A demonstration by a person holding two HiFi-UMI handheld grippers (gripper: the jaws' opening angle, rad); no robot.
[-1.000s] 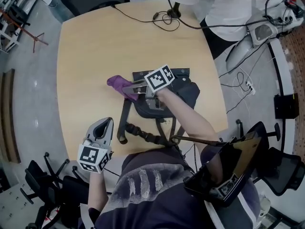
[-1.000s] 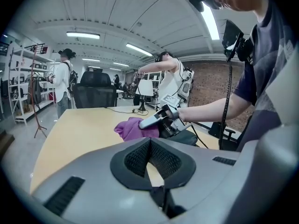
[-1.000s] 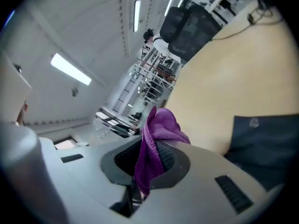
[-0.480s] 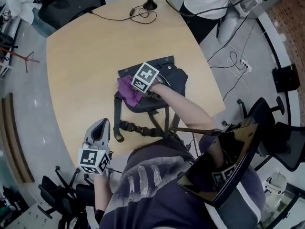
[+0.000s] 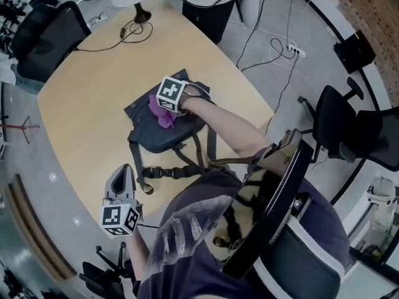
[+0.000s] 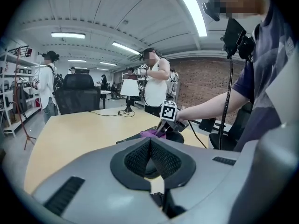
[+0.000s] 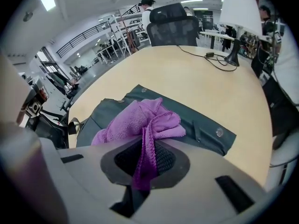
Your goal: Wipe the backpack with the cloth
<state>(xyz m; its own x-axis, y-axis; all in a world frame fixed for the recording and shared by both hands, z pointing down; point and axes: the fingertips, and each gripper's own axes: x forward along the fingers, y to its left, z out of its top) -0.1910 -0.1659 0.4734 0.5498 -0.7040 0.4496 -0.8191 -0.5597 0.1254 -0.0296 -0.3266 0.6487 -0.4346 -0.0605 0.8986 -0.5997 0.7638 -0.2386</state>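
Nothing legible anywhere: no words, brands, numbers or signs. Only black-and-white square marker patterns (image 5: 120, 220), without letters or digits, on the left gripper (image 5: 123, 170) and right gripper (image 5: 167, 112).

Bright, even light comes from long ceiling strips (image 6: 194, 12), which blow out to white glare in the left gripper view. On the pale surface (image 5: 87, 98) the backpack (image 5: 153, 139) throws only a thin, soft shadow. Both gripper views bulge strongly and fall to black at the corners; their nearest foreground is slightly soft. The head view is sharp.
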